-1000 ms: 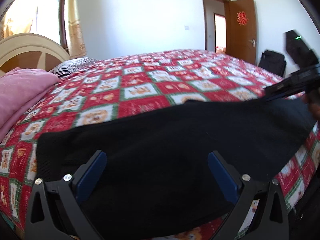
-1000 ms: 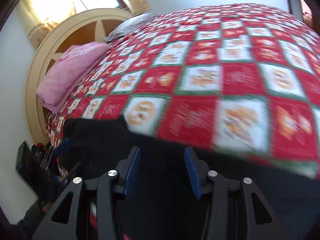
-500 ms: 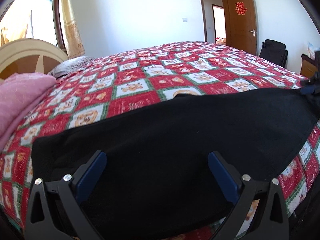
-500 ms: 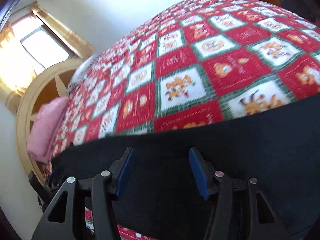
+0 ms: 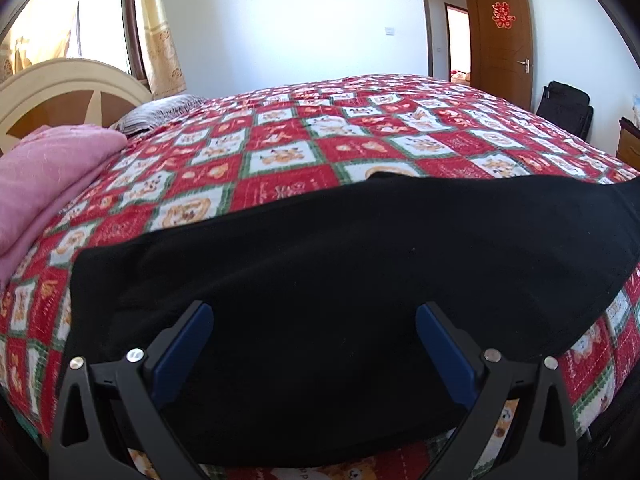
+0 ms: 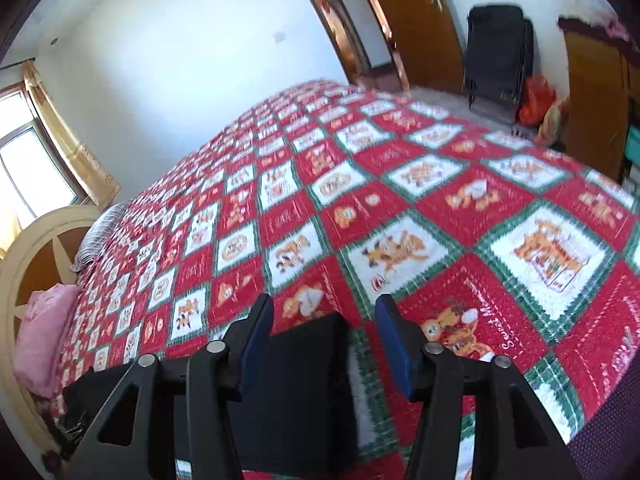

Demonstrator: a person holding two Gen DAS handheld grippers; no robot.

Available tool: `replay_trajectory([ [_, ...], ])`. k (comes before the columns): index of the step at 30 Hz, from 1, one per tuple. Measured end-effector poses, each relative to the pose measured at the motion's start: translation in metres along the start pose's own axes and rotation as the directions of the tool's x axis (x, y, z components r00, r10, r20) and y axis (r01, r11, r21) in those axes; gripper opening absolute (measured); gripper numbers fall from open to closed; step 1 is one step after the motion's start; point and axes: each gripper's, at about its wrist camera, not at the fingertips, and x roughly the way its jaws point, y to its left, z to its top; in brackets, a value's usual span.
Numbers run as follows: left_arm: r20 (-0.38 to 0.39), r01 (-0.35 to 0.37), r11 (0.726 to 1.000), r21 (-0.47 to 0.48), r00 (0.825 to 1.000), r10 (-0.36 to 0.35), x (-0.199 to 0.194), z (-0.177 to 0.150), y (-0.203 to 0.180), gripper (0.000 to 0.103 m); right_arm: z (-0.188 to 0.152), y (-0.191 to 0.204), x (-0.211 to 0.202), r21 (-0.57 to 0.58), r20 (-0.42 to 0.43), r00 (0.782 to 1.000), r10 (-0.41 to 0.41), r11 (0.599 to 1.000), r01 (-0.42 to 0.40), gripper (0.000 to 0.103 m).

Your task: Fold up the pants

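My left gripper [image 5: 312, 356] hangs with its jaws spread wide over the black pants [image 5: 360, 280], which lie flat along the near edge of the red patchwork quilt [image 5: 280, 152], pressing nothing. My right gripper [image 6: 324, 344] sits at the pants' far end, its jaws having just been closing; the corner of cloth lies between them, nearer the nine o'clock pad, and neither pad seems to press it. I judge the risk is a one-sided pinch: the cloth slips out on the lift, or the quilt comes up too. The pink blanket [image 5: 44, 176] at ten o'clock is well clear.
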Motion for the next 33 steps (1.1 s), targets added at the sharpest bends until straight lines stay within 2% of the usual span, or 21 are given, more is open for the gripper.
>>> replay_trajectory([
  [4, 0.000, 0.007, 1.000, -0.027, 1.000, -0.007, 0.000, -0.001, 0.002, 0.103, -0.004, -0.001, 0.021, -0.009, -0.083, 0.992, 0.094, 0.995, -0.095, 0.043],
  [6, 0.001, 0.006, 1.000, -0.027, 1.000, -0.006, 0.000, -0.001, 0.001, 0.103, -0.009, 0.003, 0.023, -0.036, -0.080, 0.995, 0.058, 0.998, -0.061, 0.026],
  [7, 0.001, 0.006, 1.000, -0.028, 1.000, -0.006, 0.000, -0.001, 0.001, 0.103, -0.009, 0.003, 0.023, -0.042, -0.069, 0.997, 0.037, 0.998, -0.040, 0.007],
  [10, 0.002, 0.011, 0.999, -0.034, 1.000, -0.011, 0.000, -0.002, 0.002, 0.103, -0.010, 0.005, 0.017, -0.032, -0.021, 0.998, 0.053, 0.998, -0.054, 0.003],
  [13, 0.004, 0.014, 0.999, -0.042, 1.000, -0.014, 0.001, -0.003, 0.003, 0.103, -0.009, 0.007, 0.010, -0.047, 0.026, 0.999, 0.046, 0.998, -0.045, 0.002],
  [18, 0.007, 0.017, 0.999, -0.051, 1.000, -0.017, 0.001, -0.003, 0.003, 0.103, -0.013, 0.001, 0.032, -0.046, -0.014, 1.000, -0.009, 0.999, 0.008, 0.002],
  [21, 0.000, 0.019, 0.999, -0.048, 1.000, -0.019, 0.001, -0.002, 0.003, 0.103, -0.013, -0.003, 0.030, -0.038, -0.046, 0.999, -0.005, 0.999, 0.003, 0.004],
  [22, -0.001, 0.019, 0.999, -0.047, 1.000, -0.019, 0.001, -0.002, 0.003, 0.103, -0.012, -0.003, 0.027, -0.043, -0.050, 0.998, -0.037, 0.998, 0.034, 0.014],
  [23, -0.002, 0.017, 0.999, -0.045, 1.000, -0.017, 0.000, -0.001, 0.003, 0.103, -0.012, -0.003, 0.022, -0.045, -0.050, 0.997, -0.063, 0.997, 0.061, 0.039],
  [24, -0.002, 0.013, 0.999, -0.040, 1.000, -0.013, -0.001, -0.001, 0.003, 0.103, -0.012, -0.004, 0.017, -0.044, -0.045, 0.998, -0.051, 0.998, 0.049, 0.049],
  [25, 0.002, 0.008, 0.999, -0.035, 1.000, -0.008, -0.002, 0.000, 0.002, 0.103, -0.013, -0.004, 0.010, -0.037, -0.040, 0.999, -0.031, 0.999, 0.030, 0.054],
  [28, 0.021, -0.002, 1.000, -0.027, 1.000, 0.003, -0.006, 0.004, 0.004, 0.103, -0.019, -0.005, -0.008, -0.040, -0.037, 0.999, -0.036, 0.999, 0.035, 0.054],
  [33, 0.031, -0.021, 0.999, -0.042, 0.999, 0.023, -0.007, 0.006, 0.013, 0.103, -0.037, -0.009, -0.023, 0.012, -0.083, 0.996, 0.043, 0.999, -0.042, 0.053],
])
